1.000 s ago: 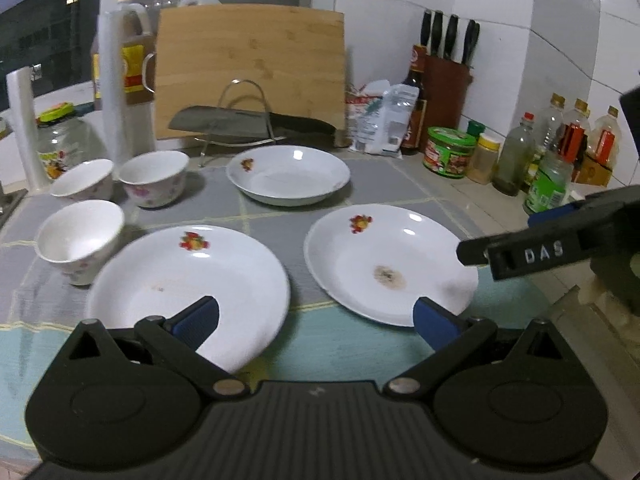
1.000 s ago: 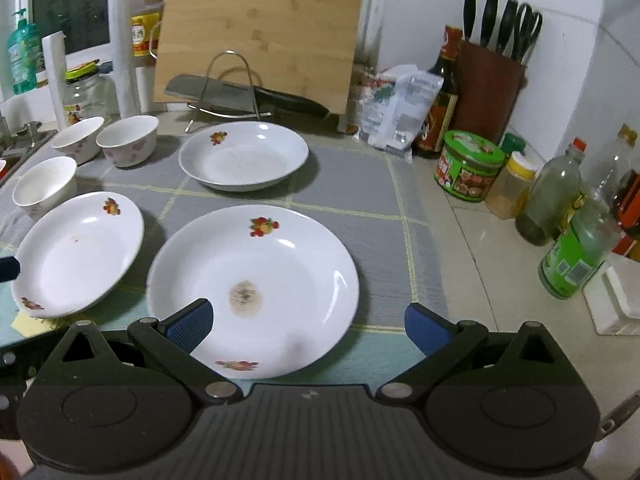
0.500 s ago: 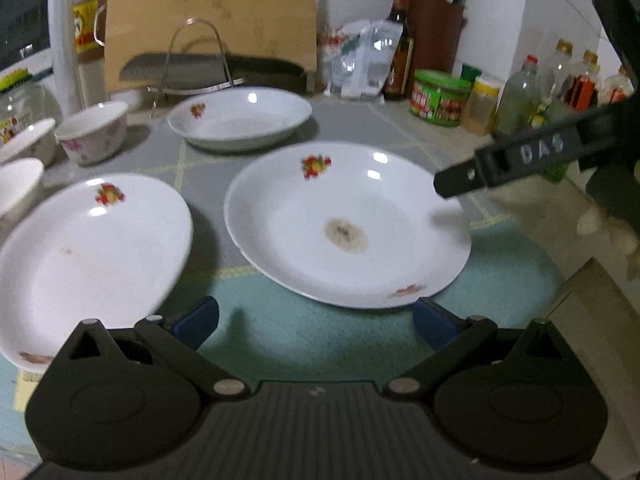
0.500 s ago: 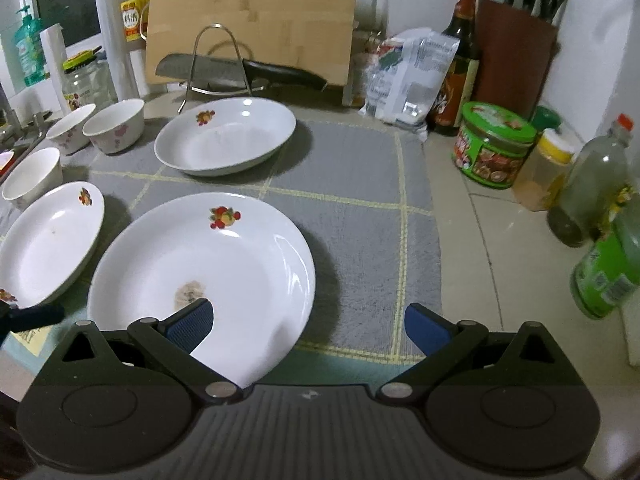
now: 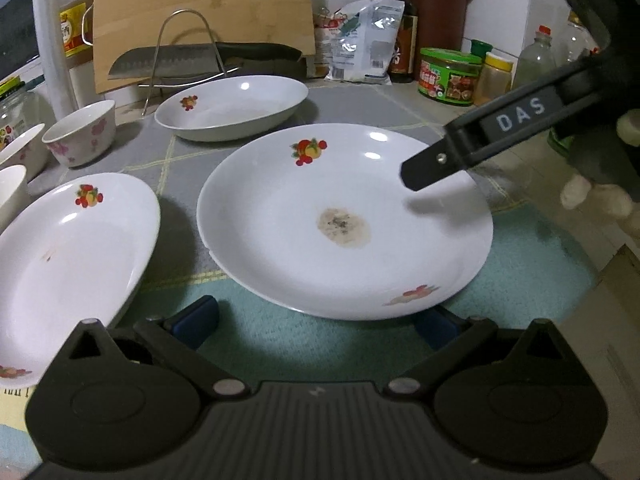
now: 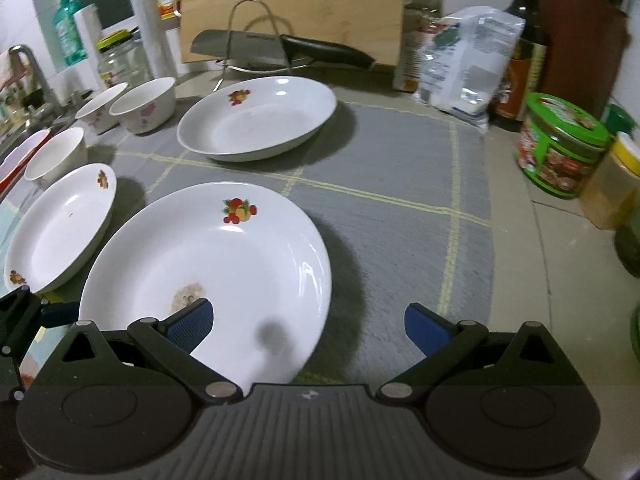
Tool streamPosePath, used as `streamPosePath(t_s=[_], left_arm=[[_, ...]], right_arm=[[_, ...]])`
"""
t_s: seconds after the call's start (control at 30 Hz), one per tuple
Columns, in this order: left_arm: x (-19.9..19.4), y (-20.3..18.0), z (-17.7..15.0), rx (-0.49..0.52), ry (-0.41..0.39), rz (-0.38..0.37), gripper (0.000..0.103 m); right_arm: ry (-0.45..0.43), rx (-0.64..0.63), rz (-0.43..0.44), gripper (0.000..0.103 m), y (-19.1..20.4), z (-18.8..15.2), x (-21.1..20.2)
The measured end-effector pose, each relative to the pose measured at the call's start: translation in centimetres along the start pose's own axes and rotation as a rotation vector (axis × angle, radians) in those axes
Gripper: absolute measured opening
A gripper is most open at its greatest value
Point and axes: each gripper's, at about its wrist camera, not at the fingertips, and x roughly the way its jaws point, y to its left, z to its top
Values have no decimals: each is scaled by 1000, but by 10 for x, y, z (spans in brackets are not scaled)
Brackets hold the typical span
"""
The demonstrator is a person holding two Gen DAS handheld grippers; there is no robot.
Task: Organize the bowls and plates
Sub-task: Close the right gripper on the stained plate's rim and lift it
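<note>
Nearest to us, the right gripper (image 6: 308, 326) is spread wide with nothing in it, and its left blue pad hangs over the near right rim of the white round plate with the brown stain (image 6: 208, 268), which lies flat on the grey cloth mat (image 6: 400, 216). The left gripper (image 5: 316, 320), also spread and empty, faces the same plate's near edge, so we judge both about equally near. Further back lie the second white plate (image 6: 60, 224) on the left and the deep white dish (image 6: 256, 120) behind.

Plates (image 5: 344, 224) showing white w/ red-yellow fruit prints; nearest one carrying a brown stain. Bowls (image 5: 80, 132) showing white w/ pink flowers. Mat (image 6: 400, 184) showing grey w/ yellow grid lines, teal edge. Gripper pads (image 6: 190, 324) showing blue.
</note>
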Motion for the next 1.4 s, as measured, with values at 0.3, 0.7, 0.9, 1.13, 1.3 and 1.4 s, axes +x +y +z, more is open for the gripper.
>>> streamPosePath(t_s=[0.3,0.7,0.9,1.13,1.3,1.4], left_arm=[[-5,-1,-15,11,-105,-9,103],[-2,2,-8,75,-92,-76,102],[1,3,-6,105,-89,-117,101],[-1,6,-4,123,-95,-137,100],[-1,8,-3,127,-88,-146,100],[0,8,-2,129,-85,-146,100]], right_arm=[[36,-81,132,103,-1,14,25],[70,-211,256,103,-2,28,47],[74,-268,298,103,-2,33,51],[74,-278,347,103,-5,37,55],[75,-273,372,102,-6,39,55],[76,-271,400,98,-6,40,54]])
